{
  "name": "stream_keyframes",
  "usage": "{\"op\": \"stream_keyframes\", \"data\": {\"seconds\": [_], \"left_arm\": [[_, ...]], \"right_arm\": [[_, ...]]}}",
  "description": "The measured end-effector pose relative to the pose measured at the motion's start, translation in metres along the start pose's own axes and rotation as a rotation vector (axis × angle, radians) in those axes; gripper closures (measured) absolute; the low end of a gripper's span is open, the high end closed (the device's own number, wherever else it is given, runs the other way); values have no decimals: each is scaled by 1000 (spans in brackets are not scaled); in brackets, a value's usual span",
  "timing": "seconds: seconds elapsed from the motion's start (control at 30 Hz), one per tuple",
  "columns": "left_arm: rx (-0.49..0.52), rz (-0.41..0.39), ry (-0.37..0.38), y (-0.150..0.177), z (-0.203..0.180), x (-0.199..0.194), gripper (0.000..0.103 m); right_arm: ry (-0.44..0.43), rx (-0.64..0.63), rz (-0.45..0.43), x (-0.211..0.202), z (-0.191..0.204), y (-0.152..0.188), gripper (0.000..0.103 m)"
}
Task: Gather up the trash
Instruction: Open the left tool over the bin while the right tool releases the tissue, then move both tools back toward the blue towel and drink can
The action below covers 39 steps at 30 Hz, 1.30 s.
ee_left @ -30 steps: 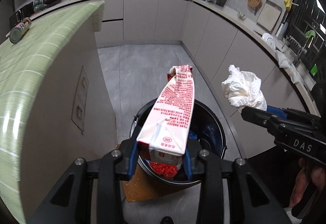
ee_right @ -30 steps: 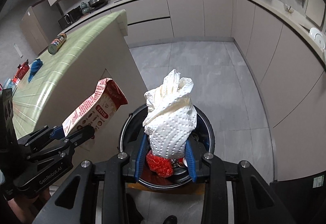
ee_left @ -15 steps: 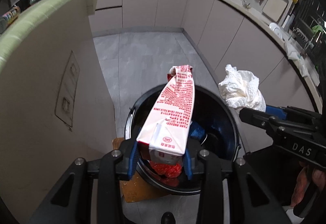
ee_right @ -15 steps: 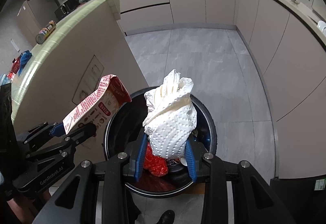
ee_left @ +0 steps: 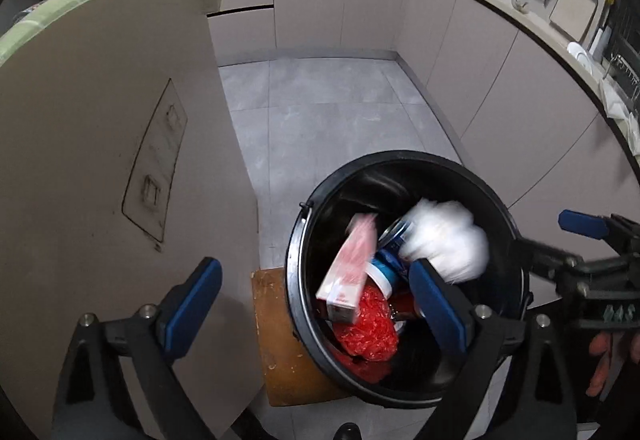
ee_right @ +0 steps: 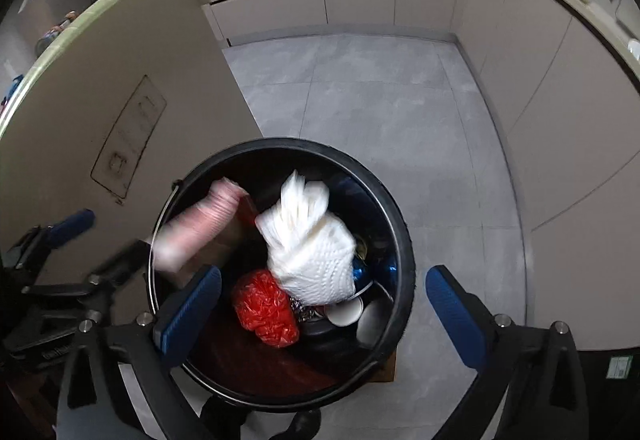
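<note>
Below, both claws hang over the bin. Left claw is opening, jaws wide, and the carton, blurred, is clear of its pads, tilted inside the bin beside a red bag. Right claw is opening too, nothing clamped; the white paper wad sits ahead of it on the trash.

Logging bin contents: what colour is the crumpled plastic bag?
Red, clearest in the right wrist view.
</note>
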<state>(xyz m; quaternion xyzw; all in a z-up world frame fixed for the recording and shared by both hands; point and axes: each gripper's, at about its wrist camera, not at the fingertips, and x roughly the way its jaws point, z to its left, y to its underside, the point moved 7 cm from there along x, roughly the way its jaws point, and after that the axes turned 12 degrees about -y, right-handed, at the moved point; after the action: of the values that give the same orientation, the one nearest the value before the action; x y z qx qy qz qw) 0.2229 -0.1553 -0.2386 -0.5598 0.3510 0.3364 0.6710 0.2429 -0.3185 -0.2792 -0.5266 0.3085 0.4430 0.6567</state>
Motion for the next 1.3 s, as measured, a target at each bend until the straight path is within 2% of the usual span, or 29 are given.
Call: {"op": "stream_keyframes", "data": {"seconds": [0.33, 0.6, 0.83, 1.0, 1.17, 1.3], "left_arm": [[-2, -28, -4, -12, -1, -20, 7], [-28, -129, -43, -39, 11, -65, 3], [-91, -226, -78, -62, 46, -113, 1], [-134, -245, -123, -65, 79, -126, 1], [-193, -248, -180, -58, 124, -138, 0], [-250, -262, -229, -53, 173, -150, 0]], "right_arm": [[60, 34, -73, -31, -19, -9, 0], [83, 44, -163, -80, -12, -32, 0], [36, -2, -261, -123, 24, -61, 0], [-8, -39, -313, -137, 58, -79, 0], [-71, -86, -287, -137, 105, -94, 0], [-111, -123, -315, -141, 145, -108, 0]]}}
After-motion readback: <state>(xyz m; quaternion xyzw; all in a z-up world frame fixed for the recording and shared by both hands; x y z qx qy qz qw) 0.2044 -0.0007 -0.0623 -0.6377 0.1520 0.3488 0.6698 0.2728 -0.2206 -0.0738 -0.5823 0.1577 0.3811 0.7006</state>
